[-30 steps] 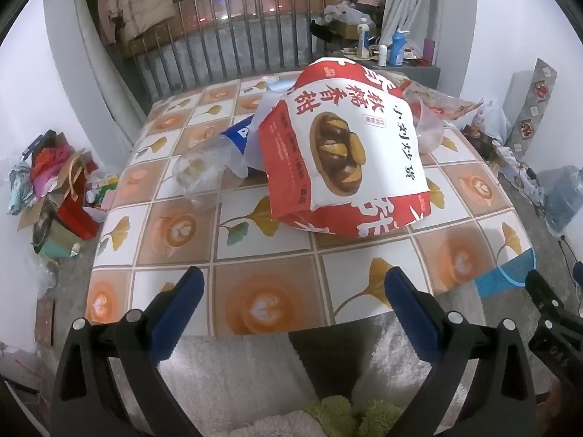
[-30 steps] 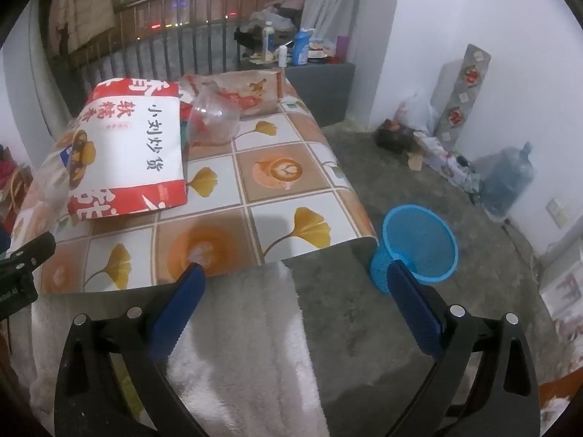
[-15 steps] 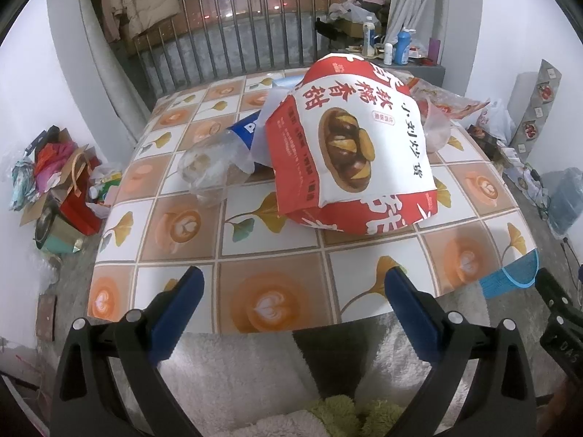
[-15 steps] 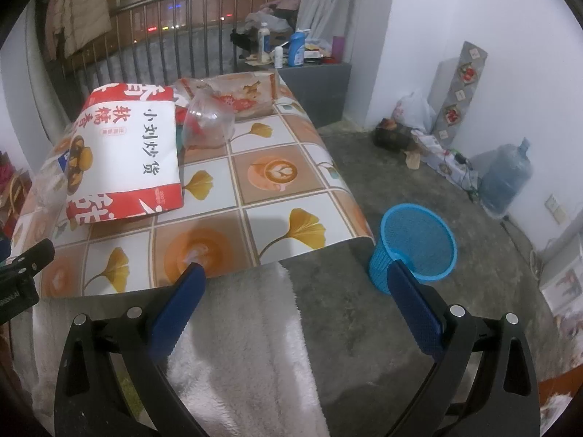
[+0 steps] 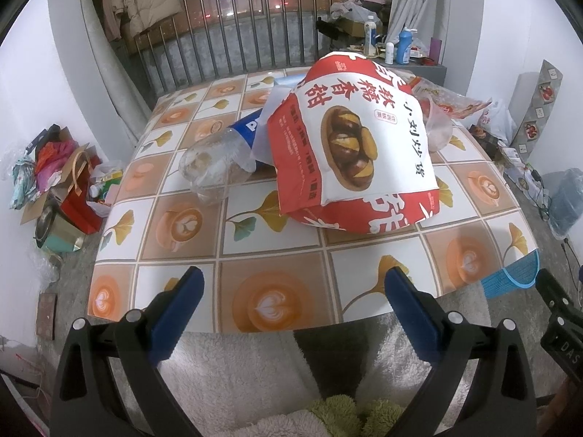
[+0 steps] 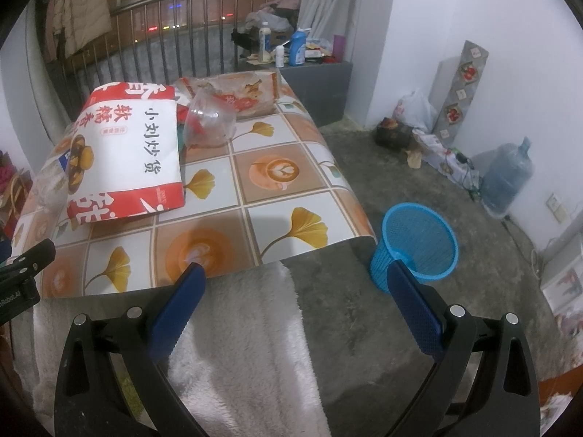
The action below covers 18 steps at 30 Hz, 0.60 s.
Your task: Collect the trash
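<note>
A big red and white paper bag (image 5: 349, 149) (image 6: 127, 153) with a chestnut picture lies on the tiled table (image 5: 277, 306) (image 6: 277, 171). Left of it lies a crushed clear bottle (image 5: 218, 167) with a blue label. A clear plastic cup (image 6: 209, 122) (image 5: 439, 127) lies on its side right of the bag, a crumpled wrapper (image 6: 237, 89) behind it. A blue mesh bin (image 6: 417, 244) (image 5: 510, 280) stands on the floor by the table's near right corner. My left gripper (image 5: 291, 291) hangs open before the table's near edge. My right gripper (image 6: 295, 276) is open too, between table corner and bin.
A white fluffy cloth (image 6: 237, 346) lies below both grippers. A railing (image 5: 237, 47) runs behind the table, with a grey cabinet (image 6: 320, 87) of bottles at its right end. Bags (image 5: 58, 182) clutter the floor at left; a water jug (image 6: 506, 178) stands at right.
Both cameras have risen and drawn back a little, so the table looks slightly farther. The trash lies where it was. Both grippers stay open.
</note>
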{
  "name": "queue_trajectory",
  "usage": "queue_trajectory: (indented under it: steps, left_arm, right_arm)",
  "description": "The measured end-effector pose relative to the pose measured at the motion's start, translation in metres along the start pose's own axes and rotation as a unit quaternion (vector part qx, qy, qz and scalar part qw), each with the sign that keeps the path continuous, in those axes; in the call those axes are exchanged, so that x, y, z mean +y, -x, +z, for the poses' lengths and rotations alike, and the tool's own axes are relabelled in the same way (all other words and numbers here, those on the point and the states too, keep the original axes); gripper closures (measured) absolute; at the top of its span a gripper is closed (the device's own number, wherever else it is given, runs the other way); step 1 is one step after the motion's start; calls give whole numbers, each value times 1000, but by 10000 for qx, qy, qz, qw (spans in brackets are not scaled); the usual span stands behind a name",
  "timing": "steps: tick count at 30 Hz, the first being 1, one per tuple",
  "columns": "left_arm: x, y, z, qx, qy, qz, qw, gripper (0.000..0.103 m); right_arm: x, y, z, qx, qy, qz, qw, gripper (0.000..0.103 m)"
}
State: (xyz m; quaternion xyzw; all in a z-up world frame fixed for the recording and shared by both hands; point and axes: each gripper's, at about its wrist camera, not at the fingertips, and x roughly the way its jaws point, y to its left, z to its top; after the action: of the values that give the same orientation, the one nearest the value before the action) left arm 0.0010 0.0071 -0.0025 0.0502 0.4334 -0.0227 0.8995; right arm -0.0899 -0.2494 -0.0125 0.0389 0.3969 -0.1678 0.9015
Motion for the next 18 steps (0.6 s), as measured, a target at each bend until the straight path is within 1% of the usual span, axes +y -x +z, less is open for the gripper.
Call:
queue_trajectory:
  steps: [18]
  left_arm:
    - [0,0,0,10,-2,-1,10000,6]
  right_arm:
    - [1,0,0,18,-2,11,10000,8]
